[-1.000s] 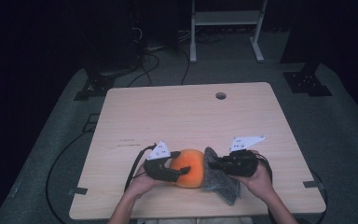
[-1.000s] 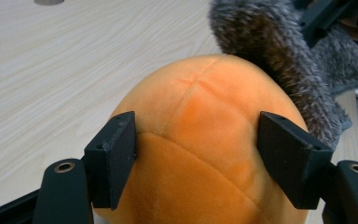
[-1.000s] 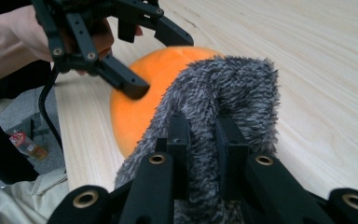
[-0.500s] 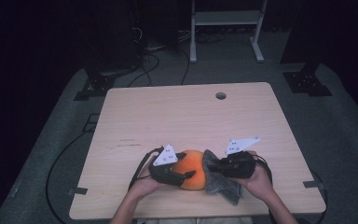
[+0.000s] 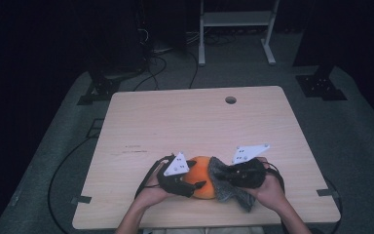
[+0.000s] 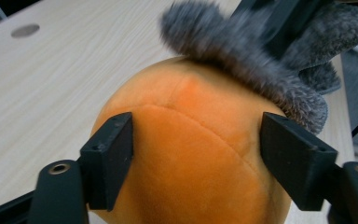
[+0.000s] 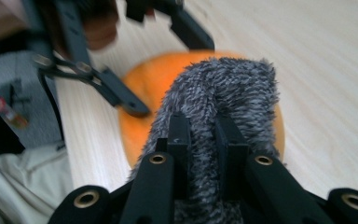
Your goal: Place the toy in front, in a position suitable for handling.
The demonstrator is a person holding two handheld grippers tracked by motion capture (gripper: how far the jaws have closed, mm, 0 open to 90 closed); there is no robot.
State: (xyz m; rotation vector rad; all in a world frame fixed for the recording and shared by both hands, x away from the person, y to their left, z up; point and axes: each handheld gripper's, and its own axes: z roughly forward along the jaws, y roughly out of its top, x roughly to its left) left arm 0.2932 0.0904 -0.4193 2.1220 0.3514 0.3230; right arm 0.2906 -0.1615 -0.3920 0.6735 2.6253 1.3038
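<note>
An orange plush ball (image 5: pixel 200 174) rests on the wooden table (image 5: pixel 185 122) near its front edge. My left gripper (image 5: pixel 197 184) reaches in from the left. The ball (image 6: pixel 186 107) bulges between its two pads, which touch its sides; these jaws have just been opening. My right gripper (image 5: pixel 222 176) is shut on a grey fuzzy cloth (image 5: pixel 231 192), pinched tight between its pads (image 7: pixel 179 135). The cloth (image 7: pixel 228 93) drapes over the ball's right side and top (image 7: pixel 142 88). In the left gripper view the cloth (image 6: pixel 242 65) lies across the far top of the ball.
A round cable hole (image 5: pixel 231 100) sits near the table's far edge. A white metal stand (image 5: pixel 236 19) and cables lie on the dark floor beyond. Both hands work close to the table's front edge.
The right gripper has lifted a little and drawn the grey cloth further over the ball. The left hand has stayed at the ball.
</note>
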